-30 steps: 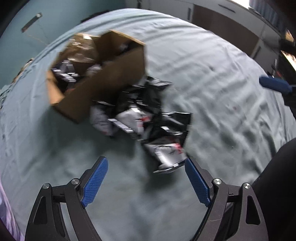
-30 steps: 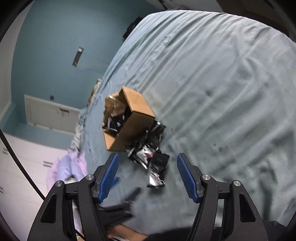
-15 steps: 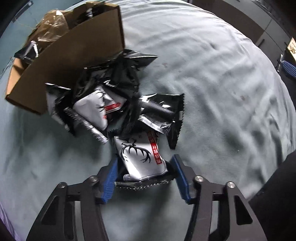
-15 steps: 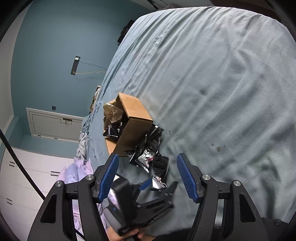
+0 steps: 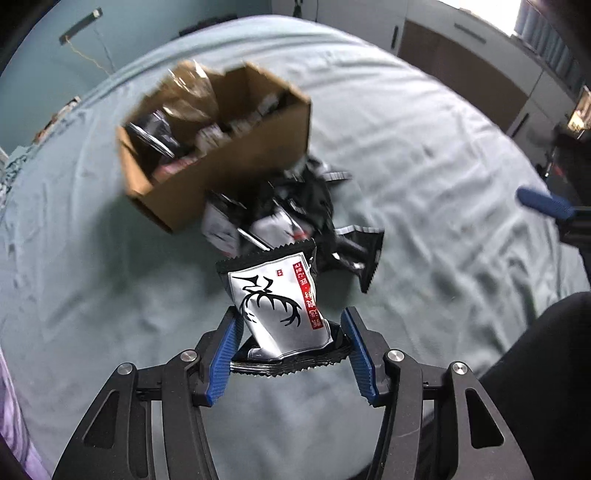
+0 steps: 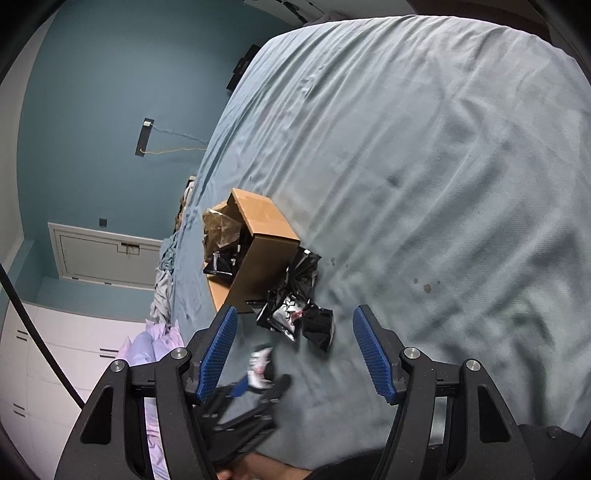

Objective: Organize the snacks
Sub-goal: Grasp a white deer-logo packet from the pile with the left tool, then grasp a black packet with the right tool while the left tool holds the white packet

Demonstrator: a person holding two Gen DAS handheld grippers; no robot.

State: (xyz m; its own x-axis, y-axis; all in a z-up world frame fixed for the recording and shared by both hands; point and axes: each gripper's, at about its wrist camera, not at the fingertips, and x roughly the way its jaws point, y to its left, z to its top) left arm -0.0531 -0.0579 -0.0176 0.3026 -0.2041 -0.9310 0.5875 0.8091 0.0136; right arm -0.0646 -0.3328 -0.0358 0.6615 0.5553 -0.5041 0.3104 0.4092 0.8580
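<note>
The left gripper (image 5: 291,341), open above the bedsheet (image 5: 424,155) a second ago, has closed on a white snack packet (image 5: 279,306) and lifted it off the pile (image 5: 295,218) beside the cardboard box (image 5: 221,155).

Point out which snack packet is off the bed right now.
The white antler-print packet, held between the left gripper fingers. The other loose packets lie piled on the bedsheet beside the cardboard box.

The room is dim, with daylight glaring from a window (image 5: 532,18) at the upper right. The cardboard box (image 5: 218,155) and loose packets (image 5: 295,206) are motion-blurred; fisheye bending curves the bed (image 6: 424,147) edges, corners dark
</note>
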